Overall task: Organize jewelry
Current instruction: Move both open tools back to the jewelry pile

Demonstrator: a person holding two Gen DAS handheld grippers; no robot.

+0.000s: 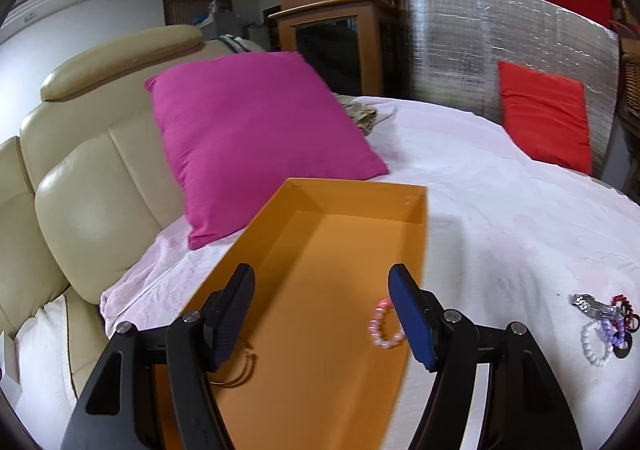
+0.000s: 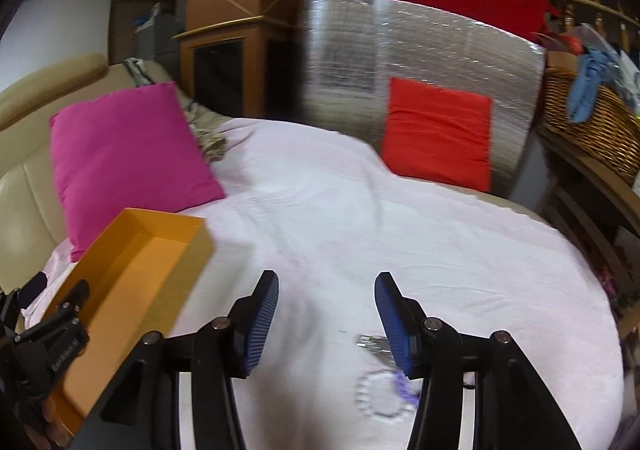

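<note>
Two grippers are out over the white sheet on the sofa, both spread wide with nothing between their pads. The left gripper hangs over the orange box, which sits on the sheet just in front of the magenta cushion. Inside the box lie a pink-and-white beaded bracelet, close by the gripper's right finger, and a thin dark cord piece, partly hidden behind the left finger. Off to the box's right, well apart from it, a small heap of jewelry rests on the sheet: a silver watch, a white bead bracelet, a purple bead bracelet and a red bead bracelet, tangled together. The right gripper hovers just above that heap. A red cushion leans against a silver foil panel at the far end.
</note>
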